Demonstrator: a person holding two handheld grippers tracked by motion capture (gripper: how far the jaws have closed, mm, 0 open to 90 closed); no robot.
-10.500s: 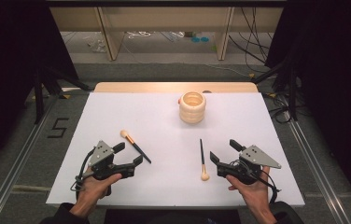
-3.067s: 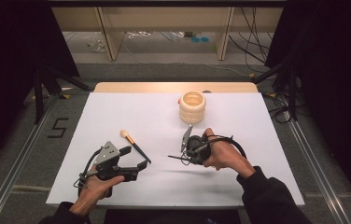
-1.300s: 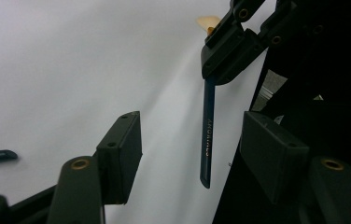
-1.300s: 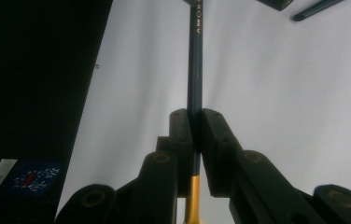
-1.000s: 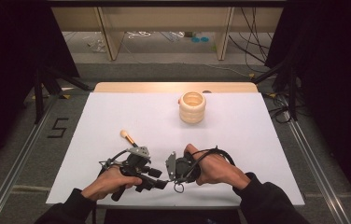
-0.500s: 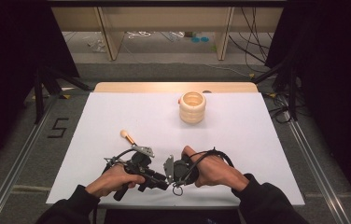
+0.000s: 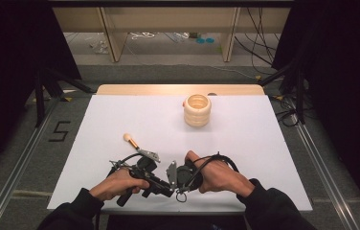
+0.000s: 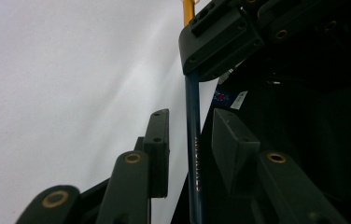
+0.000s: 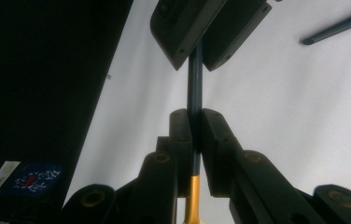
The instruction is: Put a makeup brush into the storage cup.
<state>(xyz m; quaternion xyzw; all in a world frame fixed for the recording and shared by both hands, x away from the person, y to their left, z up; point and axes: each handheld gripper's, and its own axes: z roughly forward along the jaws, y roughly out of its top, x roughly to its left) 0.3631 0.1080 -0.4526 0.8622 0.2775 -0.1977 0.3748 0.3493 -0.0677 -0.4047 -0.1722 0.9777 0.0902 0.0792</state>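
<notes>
1. Right claw: pressed together on the dark handle of a makeup brush.
2. Left claw: spread, one jaw on each side of that handle.
3. Both claws meet near the desk's front edge.
4. A second brush lies just behind the left claw.

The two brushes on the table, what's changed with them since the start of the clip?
The right gripper picked up the brush that lay at the right and carried it left to the near edge; it is clamped on its dark handle. The left gripper swung in, jaws open around that handle. The other brush and the wooden cup stayed put.
</notes>
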